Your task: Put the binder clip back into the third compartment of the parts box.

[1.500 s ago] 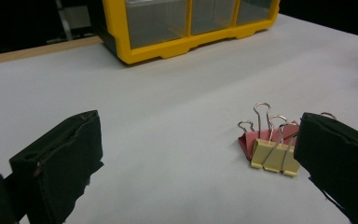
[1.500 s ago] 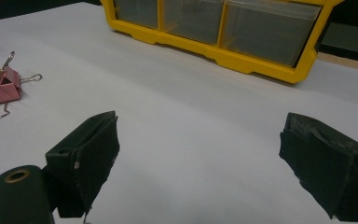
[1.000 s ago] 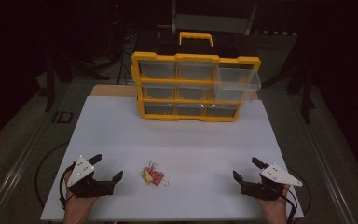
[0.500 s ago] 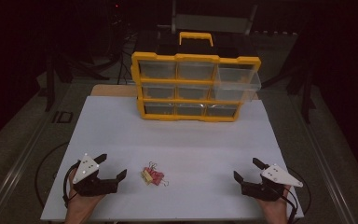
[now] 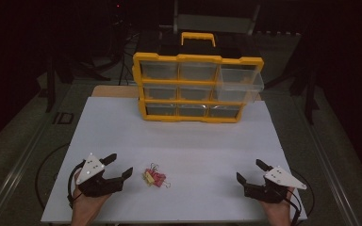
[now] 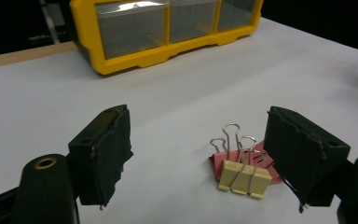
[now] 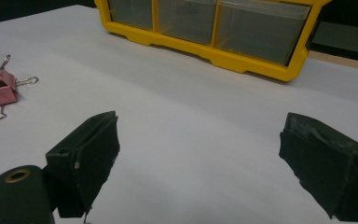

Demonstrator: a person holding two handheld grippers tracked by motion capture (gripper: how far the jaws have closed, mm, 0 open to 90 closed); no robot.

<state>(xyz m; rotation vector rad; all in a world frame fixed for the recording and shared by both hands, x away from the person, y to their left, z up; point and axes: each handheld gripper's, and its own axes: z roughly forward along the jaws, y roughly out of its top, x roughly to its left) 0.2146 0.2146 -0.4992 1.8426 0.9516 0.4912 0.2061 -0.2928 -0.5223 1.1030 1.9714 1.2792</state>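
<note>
Lying on the white tabletop [image 5: 179, 146], a small heap of binder clips [image 5: 155, 177] is seen near the front edge, just to the right of the left tool [image 5: 120, 166]. In the left gripper view a cream clip [image 6: 243, 177] rests against pink ones, wire handles raised and pointing away toward the yellow drawer cabinet [image 5: 197, 87]; the heap's long axis runs roughly from left-back to right-front in the high view. The left tool's jaws are held apart, nothing gripped, and have just been closing, the clips lying ahead between them, untouched. Compared with a second ago, this tool is set closer to the clips. The right tool [image 5: 252, 173] is held wide open and empty, well apart from the clips.
</note>
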